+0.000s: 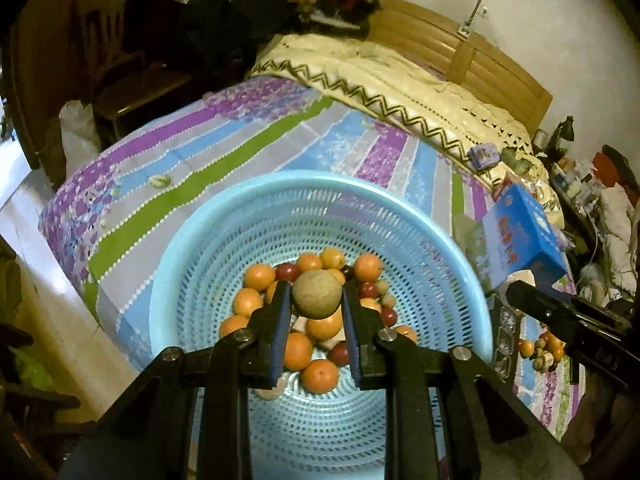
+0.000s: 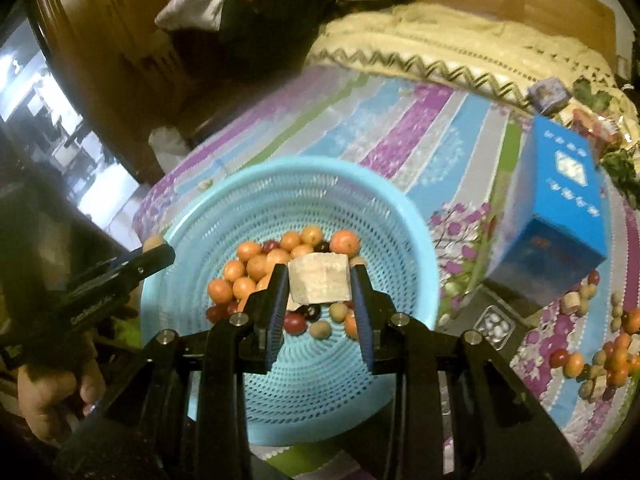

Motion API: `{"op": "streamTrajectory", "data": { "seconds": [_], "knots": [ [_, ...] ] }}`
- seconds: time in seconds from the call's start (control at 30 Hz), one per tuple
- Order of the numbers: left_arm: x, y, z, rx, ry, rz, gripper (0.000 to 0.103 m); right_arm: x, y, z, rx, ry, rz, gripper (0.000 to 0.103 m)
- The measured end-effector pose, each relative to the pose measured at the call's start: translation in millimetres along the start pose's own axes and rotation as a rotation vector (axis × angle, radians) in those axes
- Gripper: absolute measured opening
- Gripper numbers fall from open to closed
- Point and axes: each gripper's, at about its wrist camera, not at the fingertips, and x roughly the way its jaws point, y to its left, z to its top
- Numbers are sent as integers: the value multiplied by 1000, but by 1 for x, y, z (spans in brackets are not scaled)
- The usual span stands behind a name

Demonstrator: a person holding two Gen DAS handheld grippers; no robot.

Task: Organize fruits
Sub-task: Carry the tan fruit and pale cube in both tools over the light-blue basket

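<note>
A light blue perforated basket (image 1: 200, 240) (image 2: 404, 216) sits on the striped bedspread and holds several oranges (image 1: 259, 276) and small red fruits (image 1: 288, 271). My left gripper (image 1: 315, 286) hangs over the basket, shut on a round brown fruit (image 1: 316, 296). In the right wrist view, the right gripper (image 2: 319, 270) is above the same basket, shut on a pale beige cube-shaped piece (image 2: 320, 280). Each gripper appears at the edge of the other's view: the right gripper (image 1: 520, 290) and the left gripper (image 2: 160, 252). A loose pile of fruit (image 2: 600, 352) (image 1: 542, 354) lies on the bed to the right.
A blue carton (image 2: 560, 200) (image 1: 520, 236) stands right of the basket, with a dark tray (image 2: 496, 324) below it. A cream blanket (image 1: 400, 76) covers the far bed. A person's hand (image 2: 52, 400) grips the left tool. Dark wooden furniture (image 1: 120, 60) stands left.
</note>
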Motion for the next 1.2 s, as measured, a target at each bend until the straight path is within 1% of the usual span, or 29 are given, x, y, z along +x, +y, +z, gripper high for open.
{"op": "streamTrajectory", "data": {
  "seconds": [0.07,0.17,0.33,0.53,1.2],
  "knots": [
    [6,6,-2,-9,18,-4,25,7,3,-2,1,26,5,32],
    [10,14,-5,-19,30,-10,25,12,6,-2,-2,41,1,32],
    [13,13,-6,-11,42,-24,25,18,6,-1,2,57,1,32],
    [18,6,-6,4,54,-34,25,21,7,0,5,62,-1,32],
    [26,6,-8,2,68,-31,25,23,6,1,7,62,0,32]
  ]
}}
